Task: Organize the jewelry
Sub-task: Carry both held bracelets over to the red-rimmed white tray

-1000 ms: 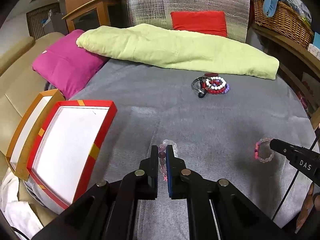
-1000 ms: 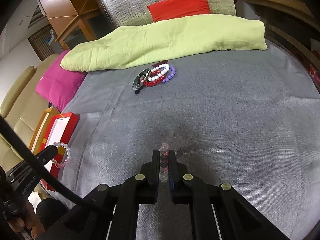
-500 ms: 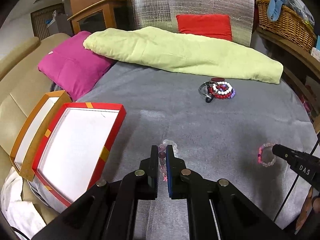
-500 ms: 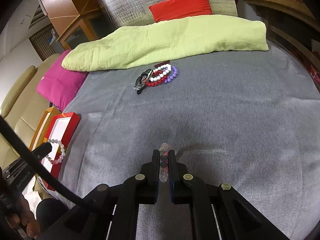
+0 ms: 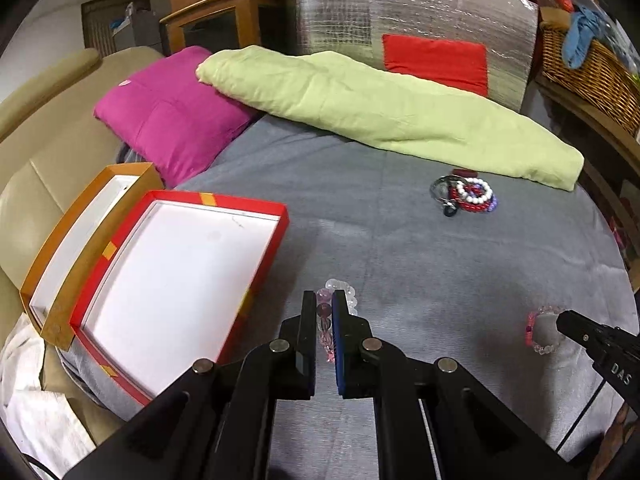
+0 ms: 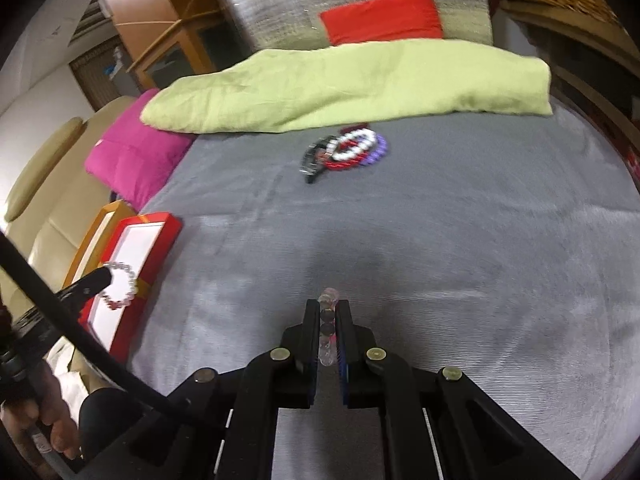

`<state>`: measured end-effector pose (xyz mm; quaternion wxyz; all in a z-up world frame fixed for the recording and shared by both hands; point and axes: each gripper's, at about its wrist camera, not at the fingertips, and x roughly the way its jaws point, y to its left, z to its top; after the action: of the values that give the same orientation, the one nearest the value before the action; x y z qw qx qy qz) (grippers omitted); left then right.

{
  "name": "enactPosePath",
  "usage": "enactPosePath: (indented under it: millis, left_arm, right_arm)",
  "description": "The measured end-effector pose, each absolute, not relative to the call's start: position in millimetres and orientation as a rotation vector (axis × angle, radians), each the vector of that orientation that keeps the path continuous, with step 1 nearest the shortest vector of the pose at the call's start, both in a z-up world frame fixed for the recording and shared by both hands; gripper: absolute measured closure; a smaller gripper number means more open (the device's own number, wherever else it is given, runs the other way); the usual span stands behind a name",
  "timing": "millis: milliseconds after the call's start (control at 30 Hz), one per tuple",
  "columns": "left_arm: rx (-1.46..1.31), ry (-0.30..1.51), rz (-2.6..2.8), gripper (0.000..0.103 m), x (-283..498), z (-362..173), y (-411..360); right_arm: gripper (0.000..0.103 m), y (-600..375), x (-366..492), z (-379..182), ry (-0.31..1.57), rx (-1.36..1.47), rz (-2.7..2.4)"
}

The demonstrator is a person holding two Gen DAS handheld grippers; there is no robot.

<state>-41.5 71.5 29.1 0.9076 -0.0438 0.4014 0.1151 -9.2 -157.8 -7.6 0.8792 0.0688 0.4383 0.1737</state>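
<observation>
Both clamped bracelets have drifted toward the red box since a second ago: in the left wrist view the box now sits larger and closer to the left gripper (image 5: 324, 312), and in the right wrist view the left-hand bracelet, earlier short of the box, now hangs over its near rim. That suggests the carry is nearly over and the drop into the box comes next.

Left gripper's jaws are pressed nearly together on a clear-and-pink bead bracelet (image 5: 334, 300), held above the grey bedspread (image 5: 420, 248) just right of the red box (image 5: 248, 276). Right gripper (image 6: 328, 316) is likewise closed tight on a second pale bead bracelet (image 6: 327, 328), near the middle of the bedspread, well right of the box.

Count: two bracelets in hand, one per gripper. One heap of jewelry (image 5: 466, 197) lies far on the bedspread, near the green quilt (image 5: 380, 108); white, red and purple bead bracelets plus a dark metal piece show there, the exact number unclear. Two open boxes: the red one and an orange box (image 5: 86, 220) left of it, both empty as far as visible.
</observation>
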Motion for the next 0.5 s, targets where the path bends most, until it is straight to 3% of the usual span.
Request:
enactPosePath:
  millis: [500]
  left_arm:
    - [-0.199, 0.831, 0.338, 0.096, -55.1, 17.0, 155.5]
  right_arm:
    - [0.095, -44.4, -5.7, 20.5, 0.900, 0.039, 0.519]
